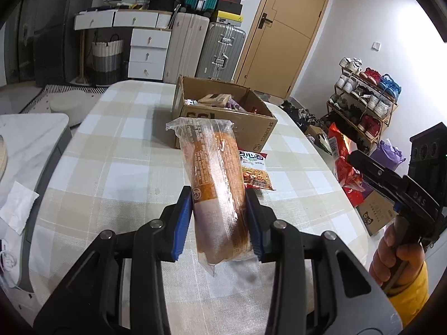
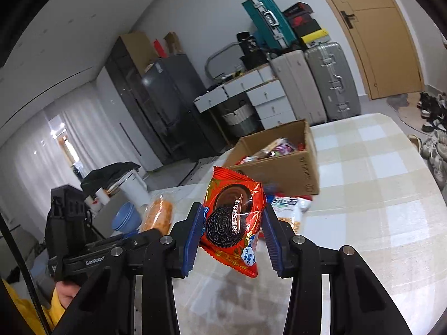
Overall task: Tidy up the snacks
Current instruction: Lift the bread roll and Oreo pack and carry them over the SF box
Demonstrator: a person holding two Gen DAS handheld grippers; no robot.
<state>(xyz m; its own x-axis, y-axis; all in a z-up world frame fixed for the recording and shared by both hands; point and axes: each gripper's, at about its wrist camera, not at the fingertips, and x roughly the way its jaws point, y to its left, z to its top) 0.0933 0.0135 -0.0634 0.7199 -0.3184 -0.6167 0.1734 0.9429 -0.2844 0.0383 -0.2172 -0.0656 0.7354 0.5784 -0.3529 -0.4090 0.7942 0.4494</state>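
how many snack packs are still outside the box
3: the bread pack in the left gripper, the red Oreo pack in the right gripper, a noodle snack bag lying on the table. More may be hidden.

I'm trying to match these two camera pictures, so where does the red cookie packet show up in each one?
Left wrist view: the red cookie packet hangs at the right edge, in the right gripper, beyond the table.
Right wrist view: the packet fills the centre, clamped in that gripper.
Shared landmark: the cardboard box of snacks on the checked tablecloth.
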